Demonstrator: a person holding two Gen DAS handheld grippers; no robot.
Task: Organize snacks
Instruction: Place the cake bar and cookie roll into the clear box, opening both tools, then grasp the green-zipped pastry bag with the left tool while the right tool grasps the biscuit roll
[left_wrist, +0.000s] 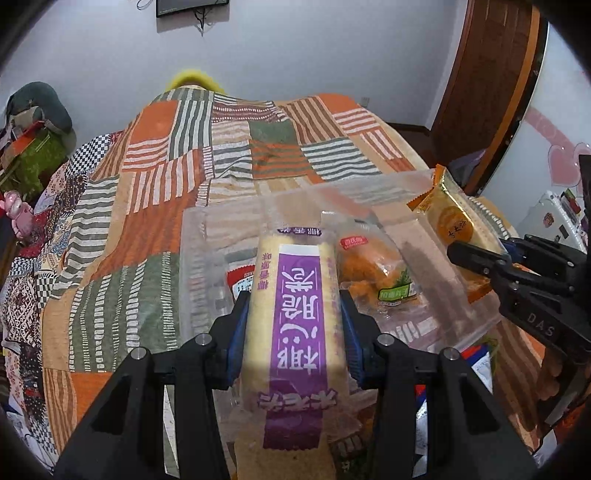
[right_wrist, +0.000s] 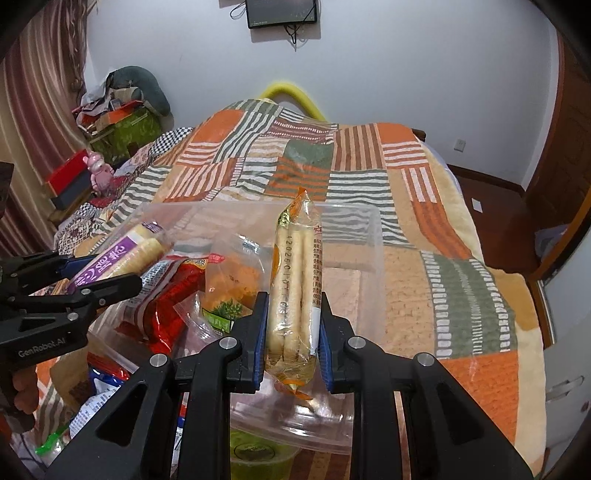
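— While both claws are hanging over the clear bin (right_wrist: 369, 236) on the bed (right_wrist: 461, 295), why lengthwise?
— So the packs drop in flat: left claw (left_wrist: 293, 325) is pinching the purple pack (left_wrist: 295, 306), right claw (right_wrist: 291, 332) the orange-trimmed pack (right_wrist: 295, 280).

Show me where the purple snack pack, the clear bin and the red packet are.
purple snack pack (left_wrist: 295, 295), left wrist view, on its purple label.
clear bin (right_wrist: 373, 236), right wrist view, on its right wall.
red packet (right_wrist: 166, 317), right wrist view, on its red wrapper.

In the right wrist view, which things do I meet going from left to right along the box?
Left gripper with purple pack → red packet → orange snack bag → right gripper holding biscuit pack → clear box wall.
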